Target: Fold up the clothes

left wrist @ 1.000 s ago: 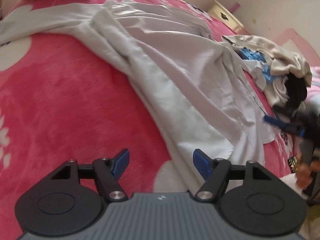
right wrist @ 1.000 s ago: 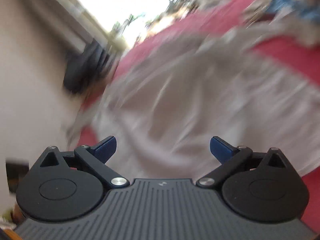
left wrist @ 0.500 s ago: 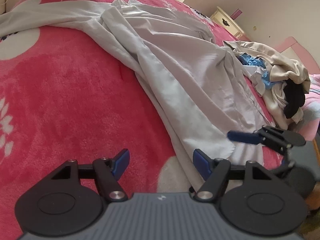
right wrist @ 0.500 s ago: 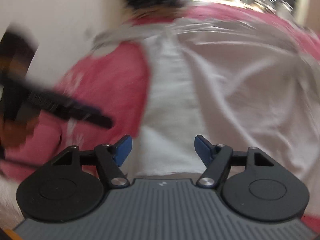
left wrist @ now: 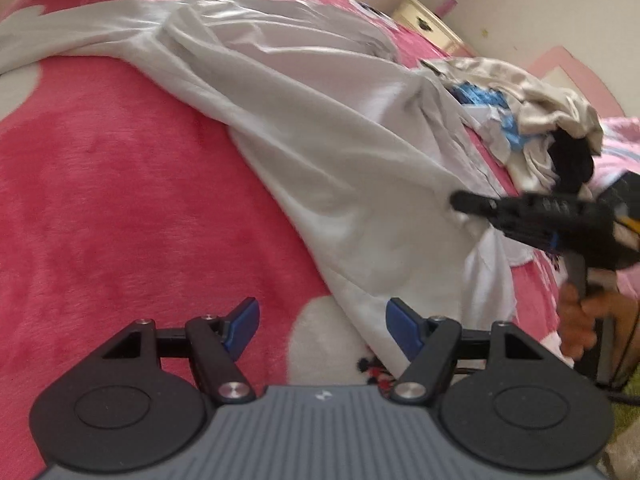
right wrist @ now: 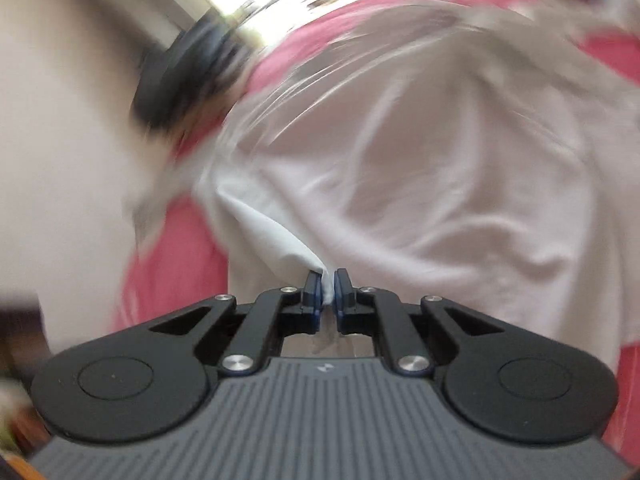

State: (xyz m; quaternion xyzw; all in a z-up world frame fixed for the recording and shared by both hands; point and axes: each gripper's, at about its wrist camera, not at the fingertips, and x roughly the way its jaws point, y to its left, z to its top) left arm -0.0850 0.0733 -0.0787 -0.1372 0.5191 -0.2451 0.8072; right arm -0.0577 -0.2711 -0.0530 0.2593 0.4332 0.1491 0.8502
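A white shirt (left wrist: 320, 128) lay spread over a pink blanket (left wrist: 120, 200) on the bed. In the left wrist view its long axis ran from about 10 o'clock, where a sleeve stretched off toward the far left edge, down to about 5 o'clock, where the hem ended just beside the left hand-held gripper (left wrist: 322, 326). The cloth was bunched in long folds along that same line.

The left hand-held gripper hung with its fingers spread wide and nothing between them; its right blue pad (left wrist: 402, 326) sat at the shirt's near edge, and whether it touched the cloth could not be told. The right hand-held gripper (right wrist: 328, 292) had its pads pinched together on a corner of the shirt (right wrist: 400, 184), and the fabric fanned out from the pinch toward 12 and 1 o'clock. In the left wrist view that same gripper (left wrist: 472, 204) reached in from 3 o'clock, meeting the shirt's right edge.

A pile of other clothes (left wrist: 532, 112), beige, blue and black, lay at 2 o'clock, close to the shirt's right side. Bare blanket lay open from 7 to 10 o'clock. A cream cabinet (left wrist: 428, 26) stood at 1 o'clock against the wall. The right wrist view was blurred.
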